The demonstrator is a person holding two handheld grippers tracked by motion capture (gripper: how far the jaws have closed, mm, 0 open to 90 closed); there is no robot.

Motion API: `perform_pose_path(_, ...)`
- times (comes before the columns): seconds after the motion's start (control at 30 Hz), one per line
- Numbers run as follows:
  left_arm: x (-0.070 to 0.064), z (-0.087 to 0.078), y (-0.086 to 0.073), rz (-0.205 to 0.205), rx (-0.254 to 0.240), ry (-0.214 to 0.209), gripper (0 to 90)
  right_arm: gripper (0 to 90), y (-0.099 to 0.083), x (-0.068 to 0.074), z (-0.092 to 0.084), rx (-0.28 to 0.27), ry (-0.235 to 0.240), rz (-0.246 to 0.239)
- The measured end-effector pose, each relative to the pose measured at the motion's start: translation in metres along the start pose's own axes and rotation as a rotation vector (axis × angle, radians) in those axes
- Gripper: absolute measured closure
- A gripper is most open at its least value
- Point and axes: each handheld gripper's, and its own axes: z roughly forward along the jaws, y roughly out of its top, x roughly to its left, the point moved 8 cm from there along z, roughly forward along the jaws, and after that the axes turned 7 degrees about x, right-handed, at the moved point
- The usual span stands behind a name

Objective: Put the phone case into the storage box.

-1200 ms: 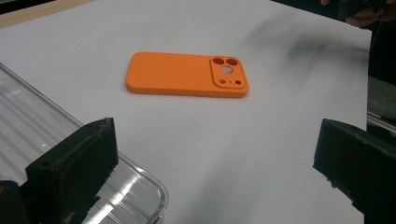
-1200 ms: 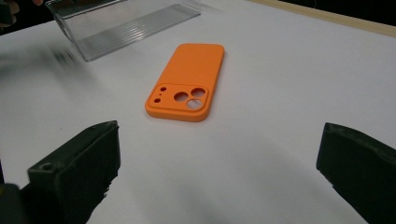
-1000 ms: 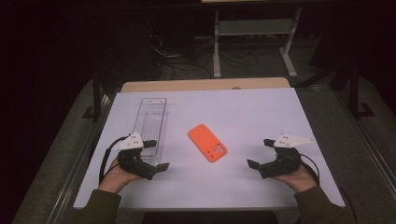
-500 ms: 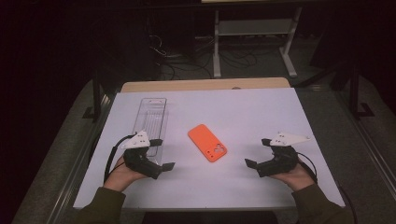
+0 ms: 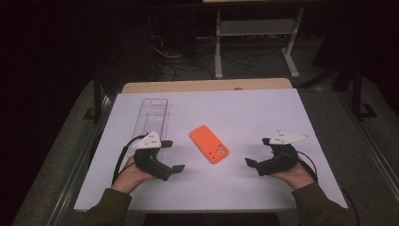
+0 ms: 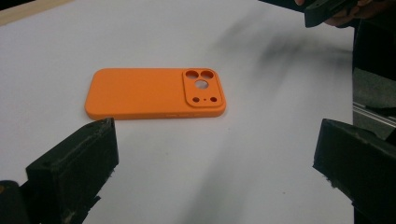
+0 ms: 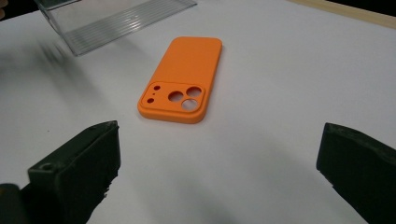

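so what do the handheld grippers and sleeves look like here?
Both the left gripper and right gripper are black-bodied with blocky black jaws, each topped by a pale grey three-cornered plate and trailing a black cable. The person wears dark olive long sleeves.

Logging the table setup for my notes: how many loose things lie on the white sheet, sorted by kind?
Orange phone case with camera cut-outs: 1
Clear ribbed plastic tray: 1
Total: 2, not counting the hand-held tongs, the left and the right, both open.
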Motion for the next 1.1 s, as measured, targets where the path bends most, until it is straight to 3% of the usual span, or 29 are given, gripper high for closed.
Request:
perform_pose_path(0.37,-0.003,0.006,-0.001,0.002,0.004,0.000,0.0,0.0,0.012,0.000,0.014,0.060,-0.028,0.014)
perform_pose_path(0.73,-0.007,0.012,-0.001,-0.002,0.013,-0.004,0.0,0.0,0.025,0.001,0.029,0.095,-0.015,0.021)
perform_pose_path(1.1,-0.010,0.014,-0.004,0.008,0.012,-0.009,0.0,0.0,0.040,0.005,0.035,0.085,-0.019,0.014)
